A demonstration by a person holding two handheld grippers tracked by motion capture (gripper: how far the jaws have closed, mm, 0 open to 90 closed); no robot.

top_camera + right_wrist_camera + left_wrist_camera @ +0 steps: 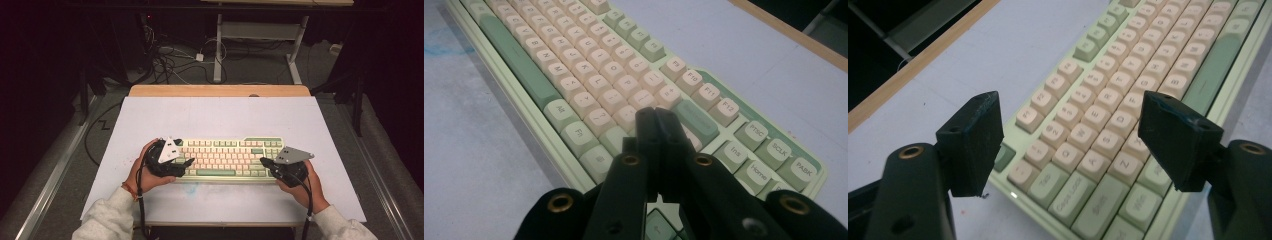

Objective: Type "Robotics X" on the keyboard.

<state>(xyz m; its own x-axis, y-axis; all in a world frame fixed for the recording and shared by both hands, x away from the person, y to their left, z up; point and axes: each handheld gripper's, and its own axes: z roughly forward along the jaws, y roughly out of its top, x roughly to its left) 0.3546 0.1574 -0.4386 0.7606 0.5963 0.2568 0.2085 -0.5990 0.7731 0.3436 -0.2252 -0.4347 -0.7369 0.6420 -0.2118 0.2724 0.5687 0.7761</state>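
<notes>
high view: a person's two hands come in from the bottom edge, each holding a black claw over a pale work table [150,115]. between them lies a green and cream keyboard [225,157], its long axis running straight across from one claw to the other. the left gripper [187,162] sits at the keyboard's left end, its tips over the outer keys. the right gripper [263,161] sits at the right end, tips pointing inward toward the keys. each claw is about equally close to its own end of the board.

left gripper view: the two black jaws stand well apart with nothing between the pads. the keyboard [1128,100] lies just below and ahead of the claw, stretching away up and to the right, with the tab and caps lock keys nearest. whether a jaw tip touches a key is hard to judge from this angle; they seem to hang just above.

right gripper view: the jaws are pressed together into a single point, holding nothing. the keyboard [589,85] lies directly under and ahead, running away up and to the left. the closed tip hovers over keys near the enter key, so a short downward press looks like the likely next move.
</notes>
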